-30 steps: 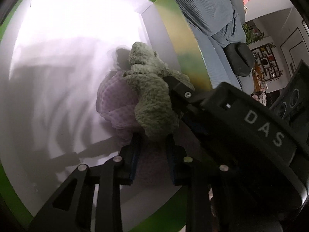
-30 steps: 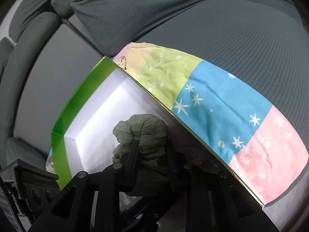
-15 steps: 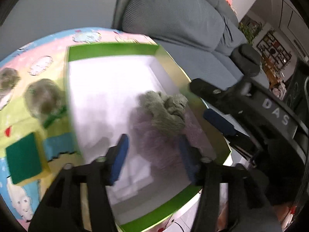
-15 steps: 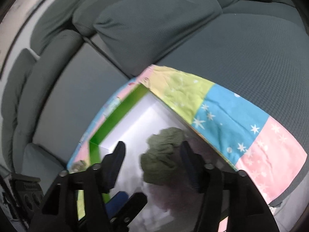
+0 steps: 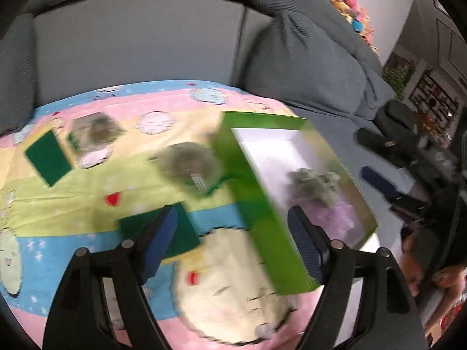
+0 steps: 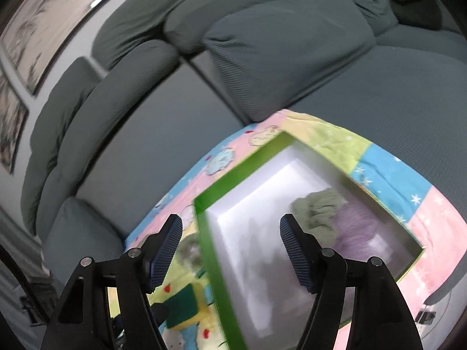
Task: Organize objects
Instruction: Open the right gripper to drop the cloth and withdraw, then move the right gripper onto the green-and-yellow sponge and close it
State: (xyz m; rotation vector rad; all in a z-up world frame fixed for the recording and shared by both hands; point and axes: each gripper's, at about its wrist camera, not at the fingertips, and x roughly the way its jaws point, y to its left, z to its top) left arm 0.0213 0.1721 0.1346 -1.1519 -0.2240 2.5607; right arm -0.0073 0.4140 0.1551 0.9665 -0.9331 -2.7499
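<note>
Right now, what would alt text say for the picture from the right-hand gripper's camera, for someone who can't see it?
An empty right gripper, its jaws opening, hangs above a green box with a white inside, where a green cloth and a lilac cloth lie bunched together. The box sits on a pastel cartoon blanket spread over a grey sofa.

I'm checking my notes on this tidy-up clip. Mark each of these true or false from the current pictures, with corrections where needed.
1. The fuzzy olive-green cloth lies inside the green-walled white-bottomed box. True.
2. The lilac fluffy cloth lies outside that box on the patterned blanket. False: it is in the box, beside the olive-green cloth.
3. The right gripper clamps the olive-green cloth. False: its jaws are opening, nothing between its pads.
4. Dark green flat scouring pads lie on the blanket. True.
5. The left gripper holds nothing. True.
</note>
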